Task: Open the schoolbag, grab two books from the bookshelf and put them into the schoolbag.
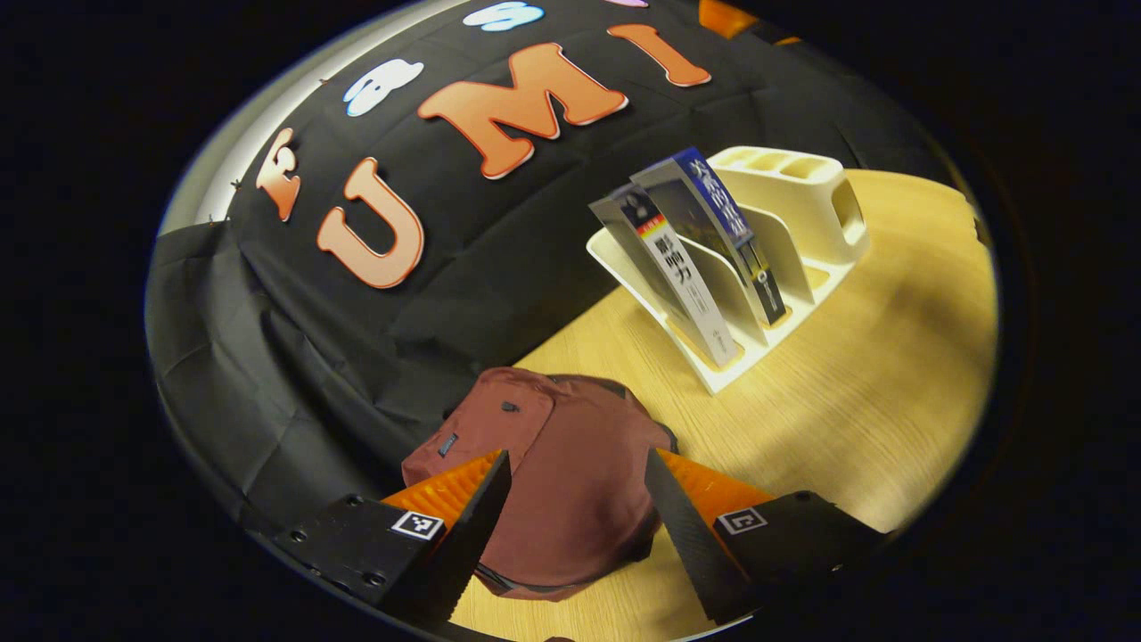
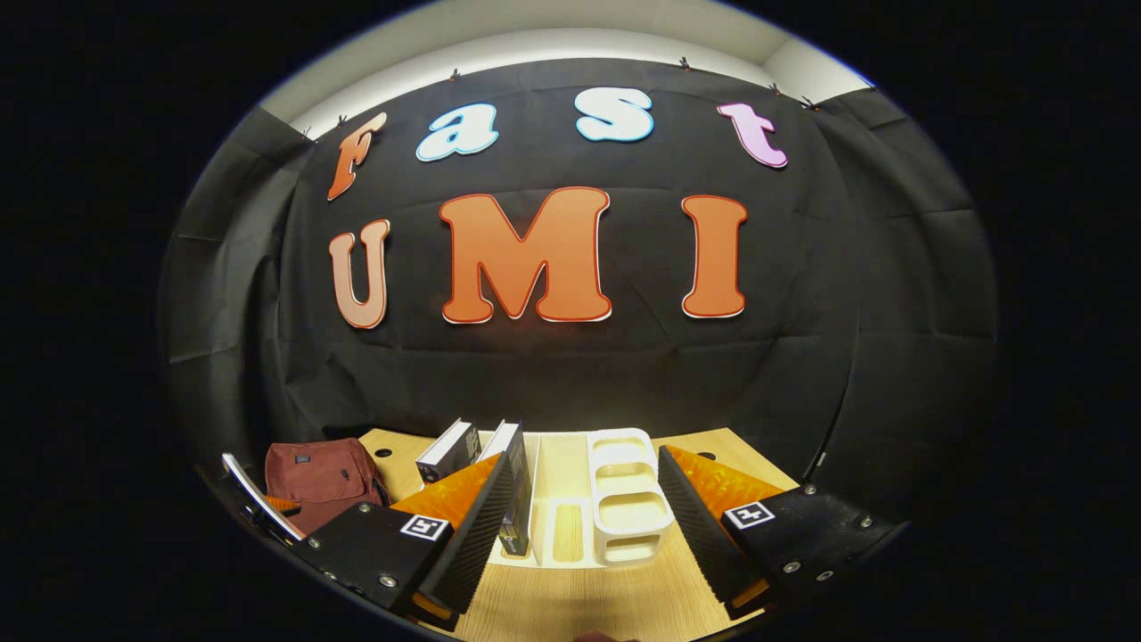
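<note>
The maroon schoolbag (image 1: 570, 499) lies flat on the wooden table, its front pocket toward the cloth wall; it looks closed. My left gripper (image 1: 578, 457) hovers just over it, open, fingers astride the bag's middle with nothing held. To the right stands the white bookshelf (image 1: 802, 285), with a grey-spined book (image 1: 682, 276) and a blue-spined book (image 1: 726, 223) leaning in its slots. My right gripper (image 2: 586, 455) is open and empty, facing the bookshelf (image 2: 624, 499) from the front. The two books (image 2: 450, 450) (image 2: 519, 486) sit at its left, the schoolbag (image 2: 316, 477) farther left.
The bookshelf has a pen-holder block (image 1: 793, 187) with several round-cornered cells at its far end. Bare wooden table (image 1: 856, 419) stretches in front of the shelf. Black cloth walls close the table's back and left sides.
</note>
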